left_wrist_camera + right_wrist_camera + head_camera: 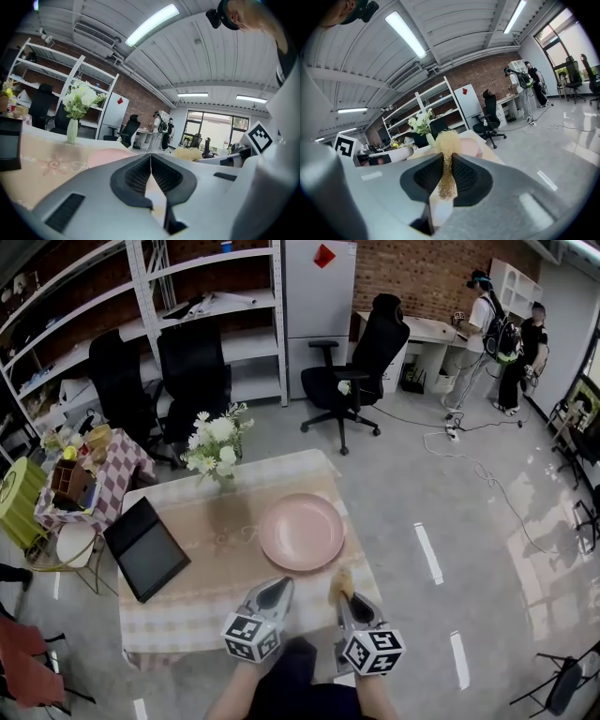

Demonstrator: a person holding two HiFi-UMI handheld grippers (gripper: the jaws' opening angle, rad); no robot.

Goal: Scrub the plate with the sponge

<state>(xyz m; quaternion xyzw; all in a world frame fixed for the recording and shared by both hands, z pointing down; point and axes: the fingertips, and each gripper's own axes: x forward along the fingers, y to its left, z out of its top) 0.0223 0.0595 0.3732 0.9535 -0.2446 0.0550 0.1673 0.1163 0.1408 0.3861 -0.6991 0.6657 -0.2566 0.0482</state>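
A pink plate lies flat on the checked tablecloth, right of the table's middle. My right gripper hovers near the front edge just below the plate, shut on a yellow mesh sponge. That sponge is pinched between the right gripper's dark pads and sticks out past their tips, with the plate behind it. My left gripper is beside it on the left, jaws pressed together with nothing between them. The left gripper view shows the plate low ahead.
A vase of white flowers stands at the table's far edge, left of the plate. A black tablet lies on the table's left part. Office chairs, shelving and a cluttered side table surround it. Two people stand far back right.
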